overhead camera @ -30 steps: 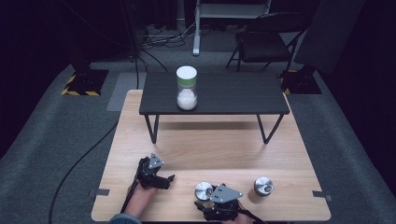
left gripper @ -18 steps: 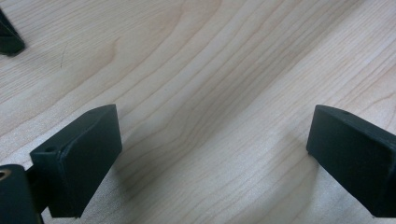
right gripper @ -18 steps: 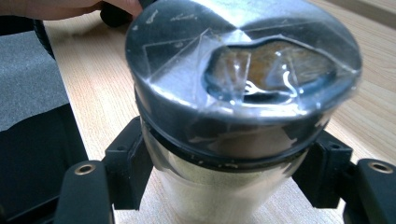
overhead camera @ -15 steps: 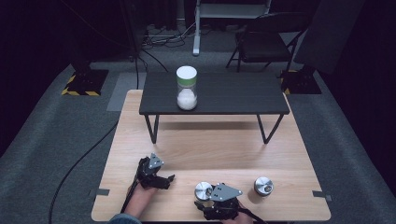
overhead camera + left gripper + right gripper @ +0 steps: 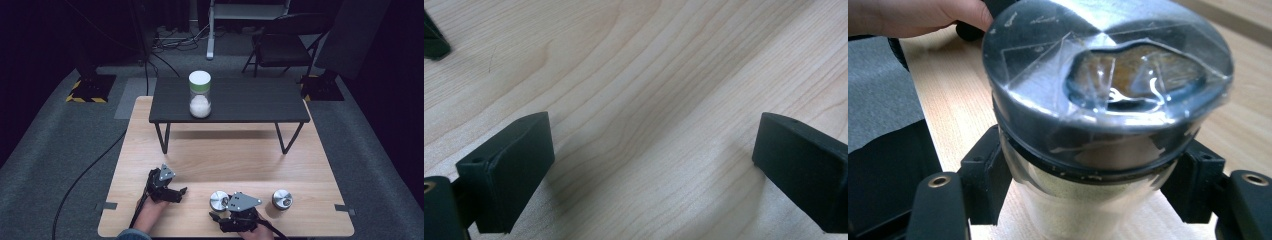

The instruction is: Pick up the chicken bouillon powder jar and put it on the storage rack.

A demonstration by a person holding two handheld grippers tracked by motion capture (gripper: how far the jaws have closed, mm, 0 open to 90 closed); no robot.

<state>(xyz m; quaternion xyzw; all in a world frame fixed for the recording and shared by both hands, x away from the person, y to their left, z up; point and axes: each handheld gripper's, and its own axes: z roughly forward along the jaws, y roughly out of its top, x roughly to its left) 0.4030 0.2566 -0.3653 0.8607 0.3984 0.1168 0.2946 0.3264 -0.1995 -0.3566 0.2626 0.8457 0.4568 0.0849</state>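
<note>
Right claw [image 5: 220, 210] at about 6 o'clock on the light wooden bench [image 5: 225, 160], jaws clamped on the glass body of a small clear jar with a round brushed-metal lid [image 5: 218, 201]; high view gives just the lid top beside the grey three-cornered plate. Right gripper view adds what the high view lacks: jar [image 5: 1098, 115] upright, black pads [image 5: 985, 175] pressed on both sides of the glass below the lid rim, clear tape over a window in the lid, and the person's other hand [image 5: 918, 17] at 11 o'clock. Left claw [image 5: 181, 192] at about 7 o'clock on the bench, lying low, tips pointing toward 3 o'clock, hand [image 5: 150, 212] behind it coming in from the bottom edge. Left gripper view: jaws wide apart, left claw [image 5: 651, 165] with bare wood grain between them, nothing held. Right hand [image 5: 255, 229] grips from the near edge, claw pointing toward 10 o'clock. Second metal-lidded small jar [image 5: 282, 199] stands at 3 o'clock of the held one, apart. Tall clear jar with a white lid and green band, white powder inside [image 5: 200, 95], upright at 12 o'clock on the low black table [image 5: 250, 102].
</note>
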